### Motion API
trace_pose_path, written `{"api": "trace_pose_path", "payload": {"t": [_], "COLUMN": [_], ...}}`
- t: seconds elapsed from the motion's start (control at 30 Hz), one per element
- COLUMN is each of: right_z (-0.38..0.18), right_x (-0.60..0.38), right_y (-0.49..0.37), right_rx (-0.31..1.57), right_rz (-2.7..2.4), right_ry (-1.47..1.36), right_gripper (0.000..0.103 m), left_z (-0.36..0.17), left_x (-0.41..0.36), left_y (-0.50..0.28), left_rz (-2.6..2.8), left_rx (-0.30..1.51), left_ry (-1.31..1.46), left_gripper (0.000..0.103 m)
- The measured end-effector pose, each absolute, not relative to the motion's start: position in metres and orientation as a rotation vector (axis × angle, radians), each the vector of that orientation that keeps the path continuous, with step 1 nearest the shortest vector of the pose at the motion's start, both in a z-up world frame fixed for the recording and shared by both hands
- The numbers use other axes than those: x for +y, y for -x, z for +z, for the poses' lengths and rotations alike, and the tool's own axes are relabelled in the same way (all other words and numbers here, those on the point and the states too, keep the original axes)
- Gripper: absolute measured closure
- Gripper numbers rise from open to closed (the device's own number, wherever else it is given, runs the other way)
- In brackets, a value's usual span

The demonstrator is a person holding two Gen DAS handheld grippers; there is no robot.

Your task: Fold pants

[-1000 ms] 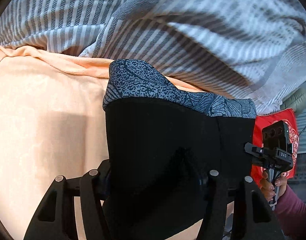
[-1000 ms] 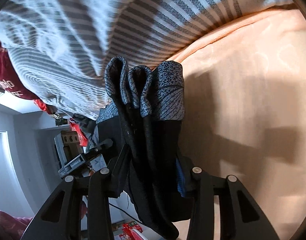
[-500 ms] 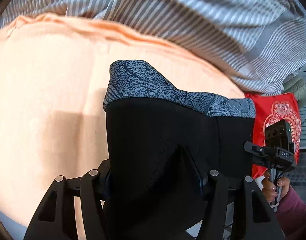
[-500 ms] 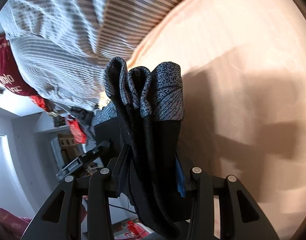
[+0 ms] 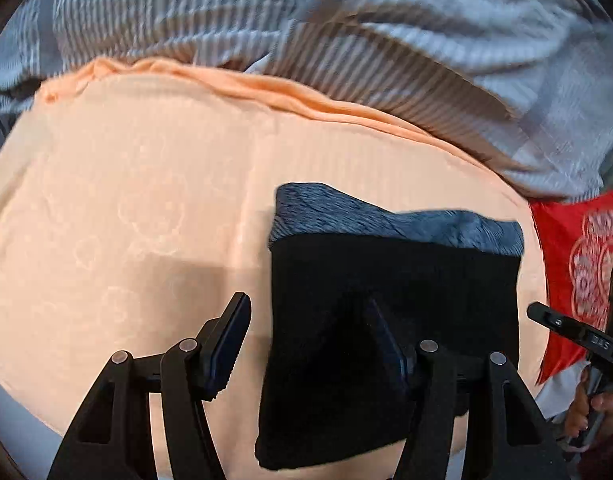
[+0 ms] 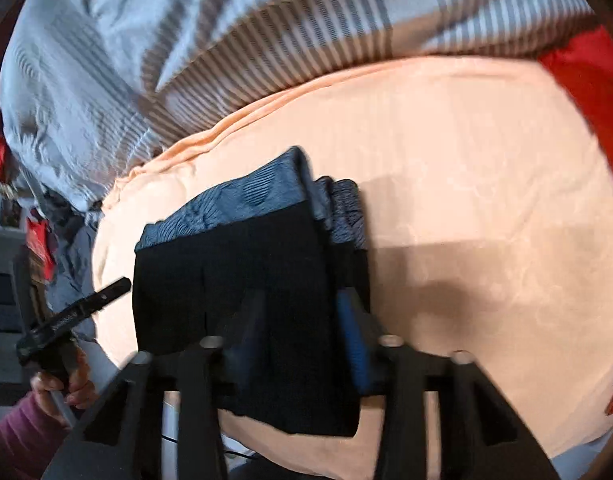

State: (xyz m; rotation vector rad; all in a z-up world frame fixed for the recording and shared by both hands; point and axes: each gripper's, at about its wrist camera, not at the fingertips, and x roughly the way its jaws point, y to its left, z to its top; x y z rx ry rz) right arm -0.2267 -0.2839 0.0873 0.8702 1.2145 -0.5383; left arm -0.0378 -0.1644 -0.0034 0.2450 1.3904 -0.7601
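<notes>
The folded black pants (image 5: 390,320) with a grey-blue patterned waistband lie as a flat bundle on the peach sheet (image 5: 146,220). My left gripper (image 5: 306,332) is open: its left finger stands clear beside the bundle, its right finger is under the cloth edge. In the right wrist view the pants (image 6: 234,280) lie across my right gripper (image 6: 302,324). Its jaws stand apart with the right edge of the bundle between them, not pinched.
A grey striped duvet (image 5: 346,40) is bunched along the far side of the sheet. A red cushion (image 5: 578,264) lies at the right. Each gripper and holding hand shows at the edge of the other's view (image 6: 66,320).
Both grippers lowered the hanging bundle onto the sheet and opened. The pants went from held upright to lying flat.
</notes>
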Motion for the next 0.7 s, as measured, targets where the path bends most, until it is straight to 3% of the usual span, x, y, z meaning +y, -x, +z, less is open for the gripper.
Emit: {"api": "trace_pose_path", "payload": {"t": [0.1,0.2,0.33,0.4,0.43,0.57,0.63,0.7], "right_z": [0.078,0.058,0.06,0.063,0.066,0.082,0.088,0.094], "right_x": [-0.265,-0.249,-0.249,-0.247,-0.245,-0.228,-0.218,-0.207], "right_y": [0.224,0.233,0.247,0.253,0.256,0.259,0.258,0.255], "right_rx": [1.297,1.387,1.376,1.382,1.376,1.363,1.356,1.351], "right_rz": [-0.53,-0.574,-0.636,-0.663,-0.676,-0.711,-0.722,-0.732], "right_ry": [-0.809,-0.71,-0.729,-0.743,-0.758,-0.769,-0.773,-0.771], "right_gripper": [0.092,0.093,0.092,0.092,0.092,0.091,0.082,0.051], "left_z": [-0.003,-0.009,-0.008,-0.008,-0.007,0.003,0.008,0.014], "left_x": [-0.169,-0.173,-0.17,-0.168,-0.166,-0.162,-0.161,-0.159], "left_y": [0.056,0.07,0.089,0.097,0.101,0.116,0.121,0.126], "left_rz": [-0.793,-0.792,-0.775,-0.763,-0.755,-0.741,-0.733,-0.725], "left_rx": [1.391,1.413,1.397,1.41,1.407,1.384,1.383,1.371], "left_ry": [-0.295,-0.326,-0.411,-0.436,-0.445,-0.471,-0.479,-0.49], "left_gripper": [0.041,0.041,0.04,0.033,0.024,0.023,0.021,0.002]}}
